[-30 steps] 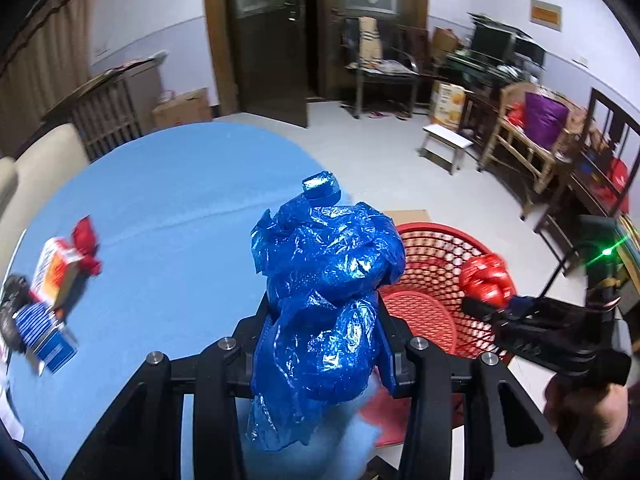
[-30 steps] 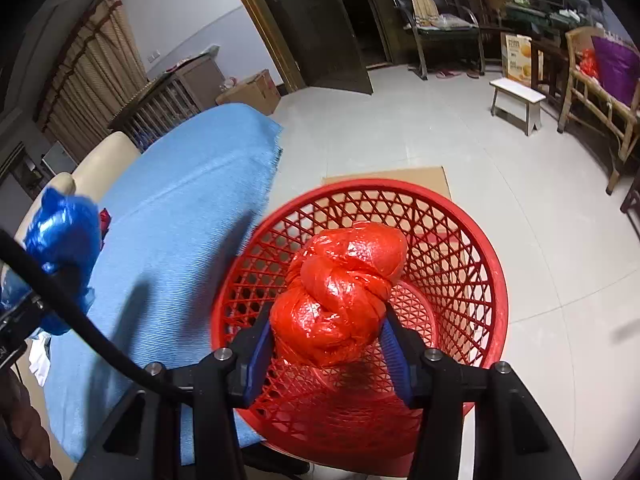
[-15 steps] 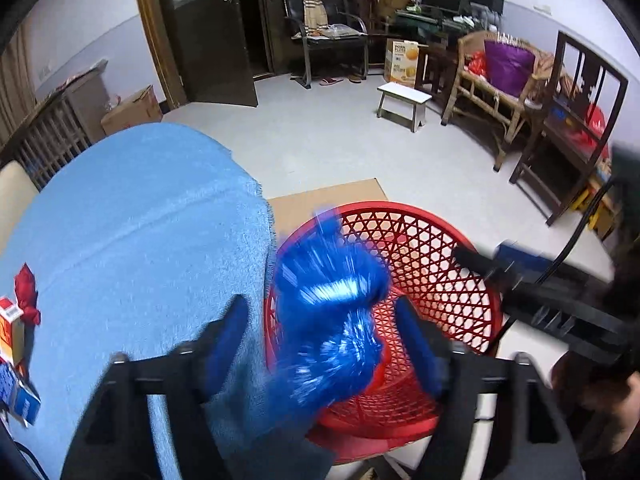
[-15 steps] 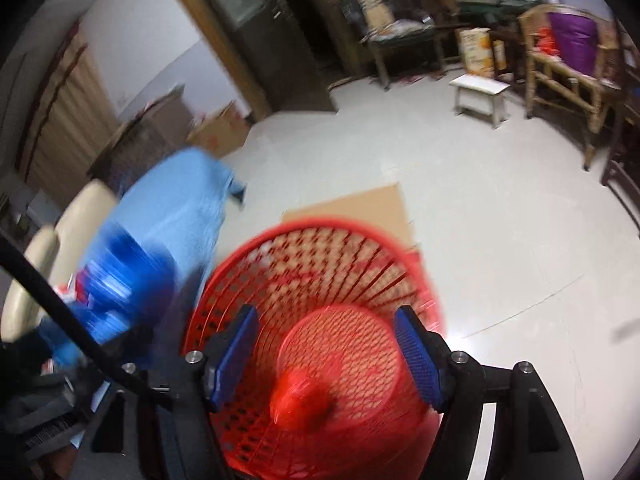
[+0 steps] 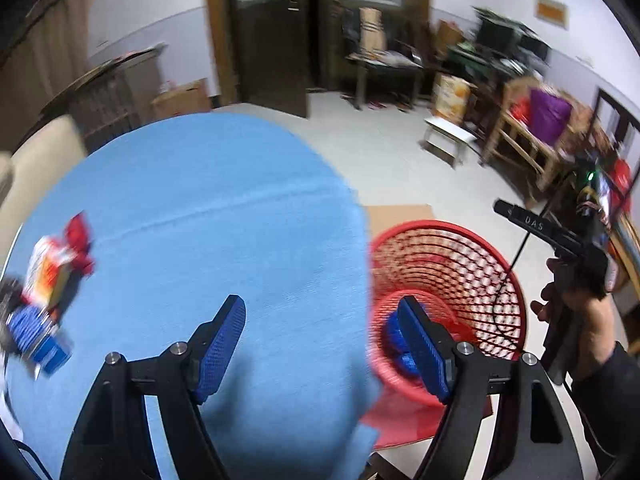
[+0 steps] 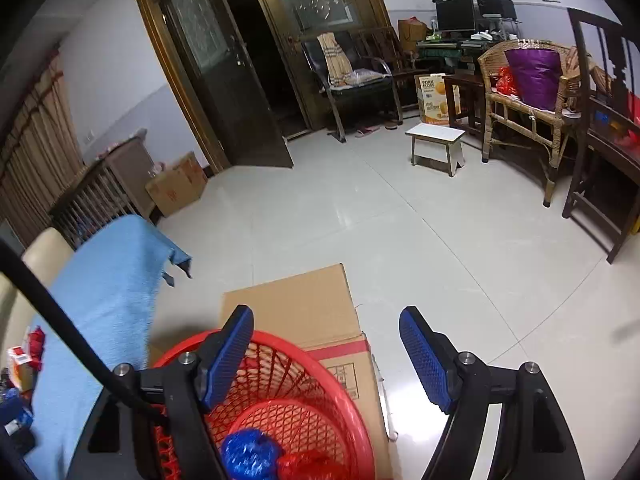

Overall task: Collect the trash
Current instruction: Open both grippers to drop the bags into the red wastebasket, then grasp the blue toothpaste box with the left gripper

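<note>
My left gripper [image 5: 322,344] hangs open and empty over the edge of the blue-clothed table [image 5: 200,220]. A red mesh basket [image 5: 440,226] stands on the floor to its right, with the blue plastic bag [image 5: 394,338] lying inside. In the right wrist view the blue bag [image 6: 248,454] and a red bag [image 6: 308,466] lie together in the basket [image 6: 288,340]. The jaws of my right gripper [image 6: 326,356] are opening above the basket's far rim, with nothing between them. A red wrapper [image 5: 80,236], an orange carton [image 5: 48,276] and a blue box [image 5: 36,336] lie at the table's left.
Flat cardboard [image 6: 296,308] lies under and behind the basket. A hand [image 5: 580,320] holds the other gripper at the right of the left wrist view. A white stool [image 6: 436,146], wicker chair [image 6: 520,112] and dark chairs stand across the tiled floor.
Both grippers have opened and let go; the blue and red bags dropped into the basket. The left gripper swung out over the basket and back over the table; the right gripper's view lifted past the basket.
</note>
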